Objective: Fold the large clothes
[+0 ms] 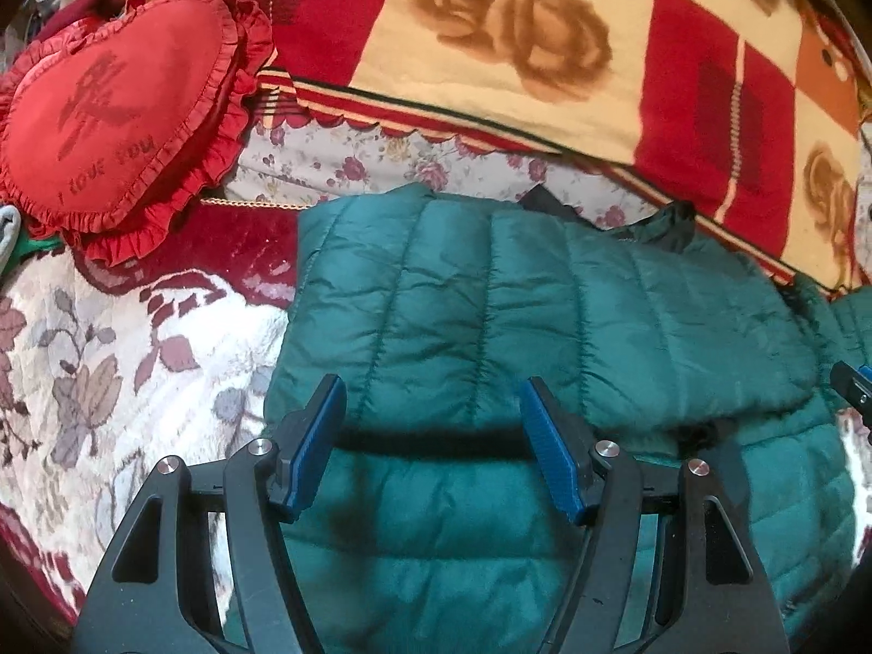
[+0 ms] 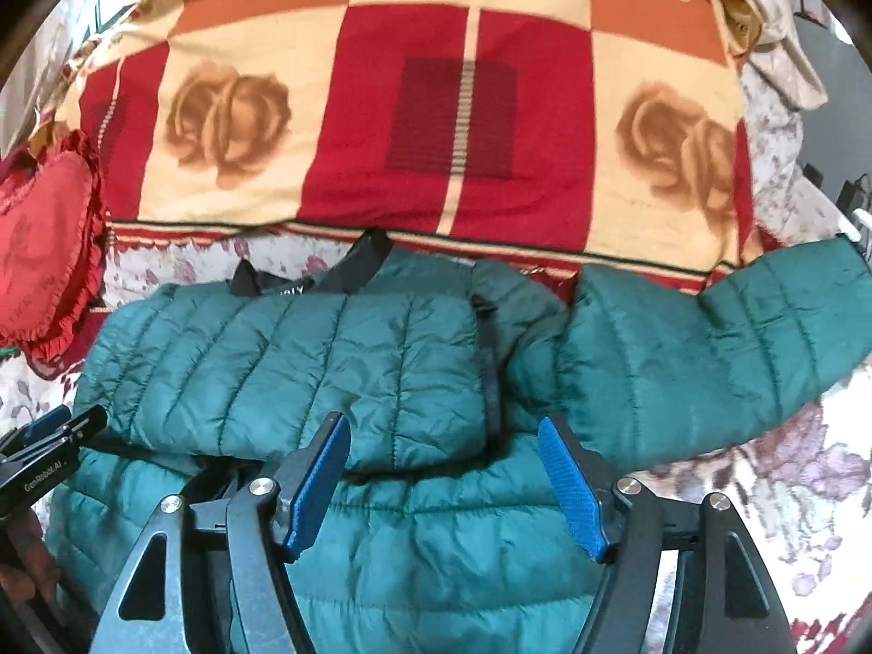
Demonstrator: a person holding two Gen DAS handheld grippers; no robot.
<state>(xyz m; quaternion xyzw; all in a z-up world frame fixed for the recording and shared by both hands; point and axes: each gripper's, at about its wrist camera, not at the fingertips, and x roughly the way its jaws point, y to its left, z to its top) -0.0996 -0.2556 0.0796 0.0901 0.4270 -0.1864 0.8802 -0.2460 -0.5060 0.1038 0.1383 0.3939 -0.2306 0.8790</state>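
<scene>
I see a bed spread with a cream floral coverlet [image 1: 109,349] bordered in dark red. Along its far edge lies a checked blanket [image 2: 447,109] in red, orange and cream, printed with tan roses and the word "love". A red heart-shaped cushion [image 1: 103,109] with ruffled trim sits at the bed's far left corner. Daylight falls softly across the fabrics

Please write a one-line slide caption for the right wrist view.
Open right gripper above a partly folded green puffer jacket, one sleeve still spread out.
</scene>
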